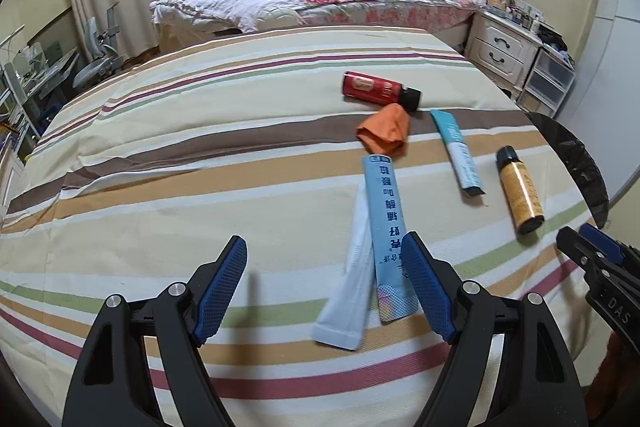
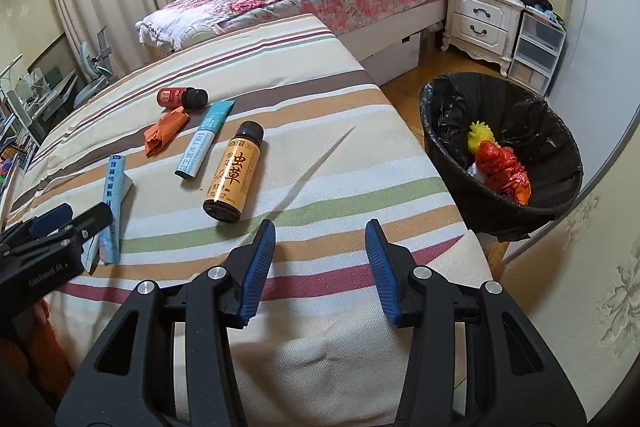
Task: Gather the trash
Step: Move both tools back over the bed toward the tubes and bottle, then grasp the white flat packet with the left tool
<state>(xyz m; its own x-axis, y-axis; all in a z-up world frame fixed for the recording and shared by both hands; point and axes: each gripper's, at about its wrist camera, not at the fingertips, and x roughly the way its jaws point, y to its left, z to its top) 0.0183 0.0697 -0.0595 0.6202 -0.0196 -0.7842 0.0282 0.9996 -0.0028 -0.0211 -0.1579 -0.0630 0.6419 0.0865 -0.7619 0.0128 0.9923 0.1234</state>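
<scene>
Left gripper (image 1: 324, 277) pointed steeply down over the striped bed cover (image 1: 200, 167), fingers (image 1: 220, 287) wide apart and empty; the long light-blue printed paper sachet (image 1: 386, 227) and the white plain sachet (image 1: 352, 275) under it lay just beside the right-hand finger, contact unclear. Right gripper (image 2: 320, 267) also tilted down near the bed's edge, fingers (image 2: 256, 271) apart with nothing between them. Count on the cover: two small bottles, one red with black cap (image 1: 378, 89), one amber-orange with black cap (image 2: 234, 173); three flat sachets, the third teal-and-white (image 2: 204, 143); one crumpled orange wrapper (image 1: 384, 135). One round bin lined with a black bag (image 2: 440, 115) stood on the floor beside the bed, holding yellow, red and orange scraps (image 2: 500, 163).
</scene>
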